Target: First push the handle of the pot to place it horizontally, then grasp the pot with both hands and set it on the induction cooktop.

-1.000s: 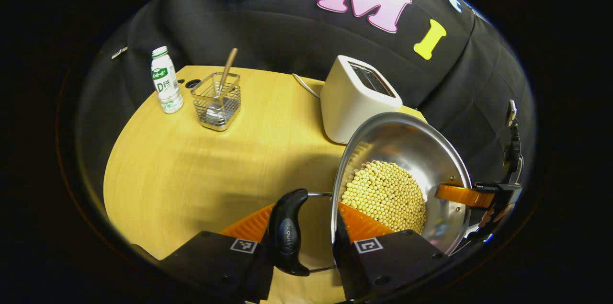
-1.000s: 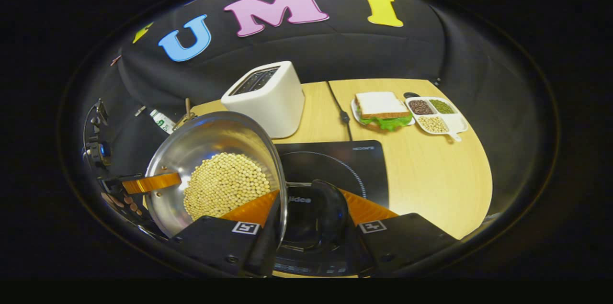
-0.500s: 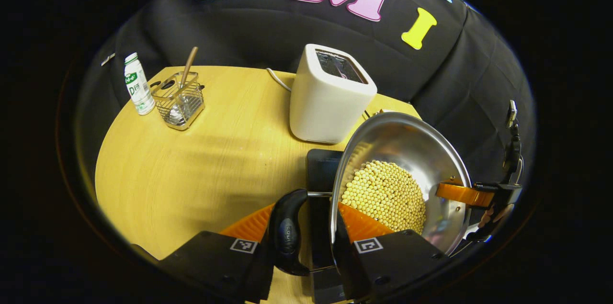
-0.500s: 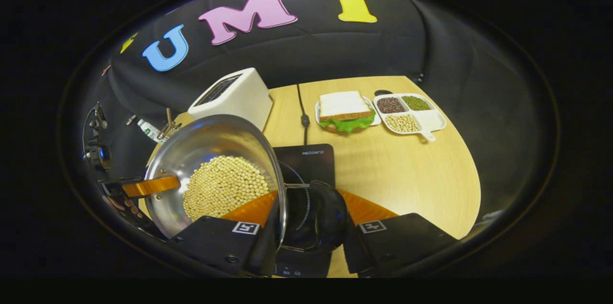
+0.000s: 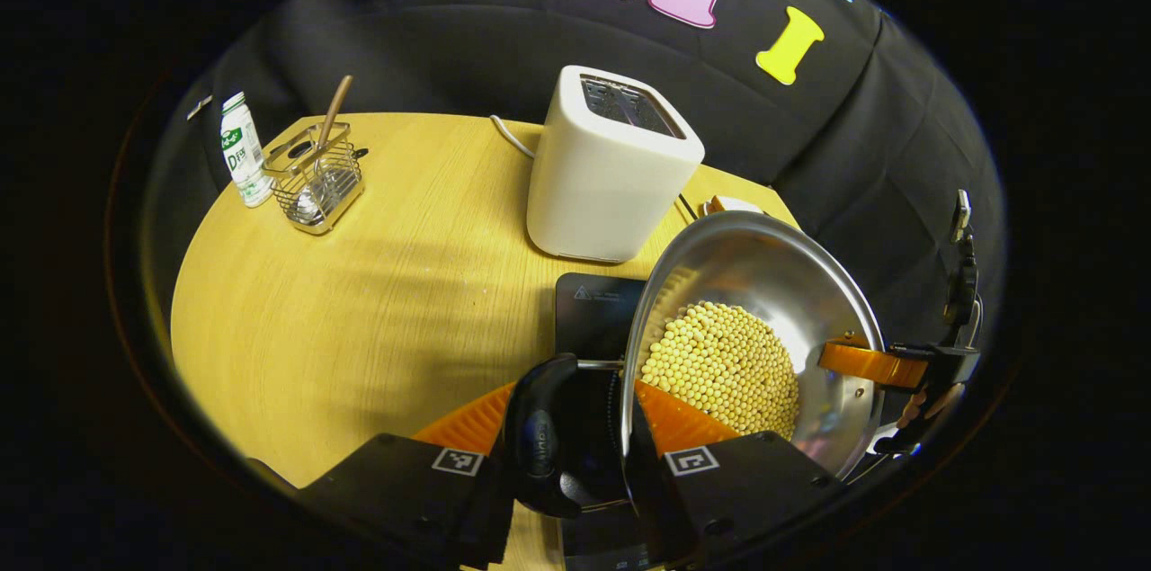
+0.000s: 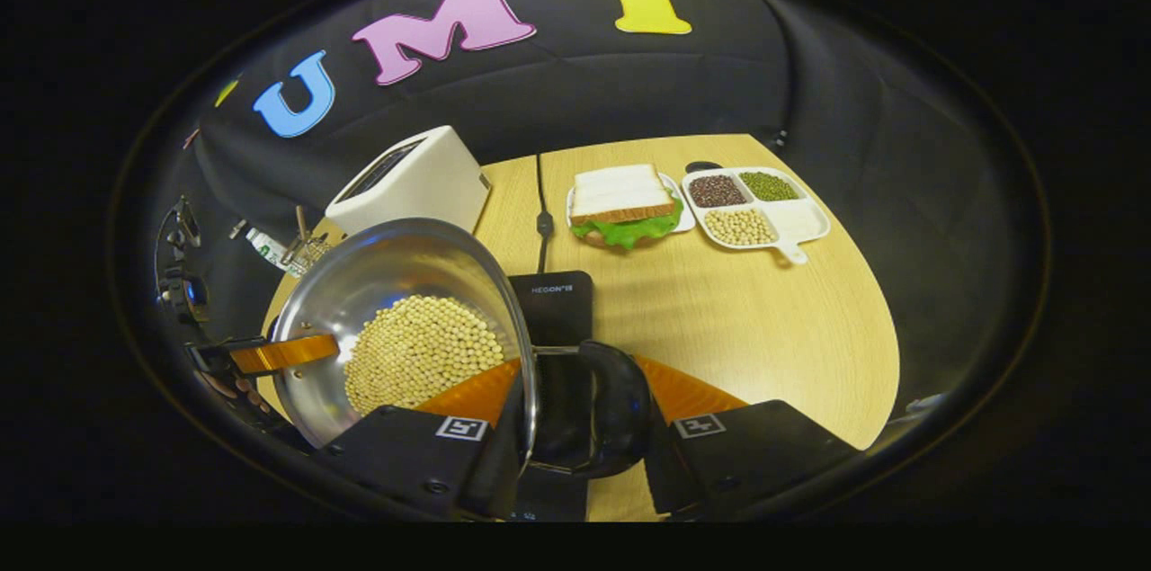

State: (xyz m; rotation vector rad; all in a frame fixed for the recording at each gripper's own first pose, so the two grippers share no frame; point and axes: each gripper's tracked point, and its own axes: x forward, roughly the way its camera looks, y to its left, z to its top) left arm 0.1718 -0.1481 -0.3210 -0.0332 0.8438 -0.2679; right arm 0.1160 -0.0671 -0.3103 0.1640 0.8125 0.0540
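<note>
Wooden table (image 5: 360, 301) now shows more induction cooktop (image 5: 598, 319) under the pot (image 5: 764, 283) than a second ago; carry nearly over target. Left gripper (image 5: 575, 436) and right gripper (image 6: 580, 414) each clamp a pot handle, pot held aloft; lowering comes next.

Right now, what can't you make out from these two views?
- Pot underside: hidden by its own body in both views, so its gap to the induction cooktop can't be judged.
- Cooktop: mostly covered by the pot and its handles; its near edge is cut off in the left gripper view.
- Bottle and wire basket: too small, half behind the pot in the right gripper view.
</note>
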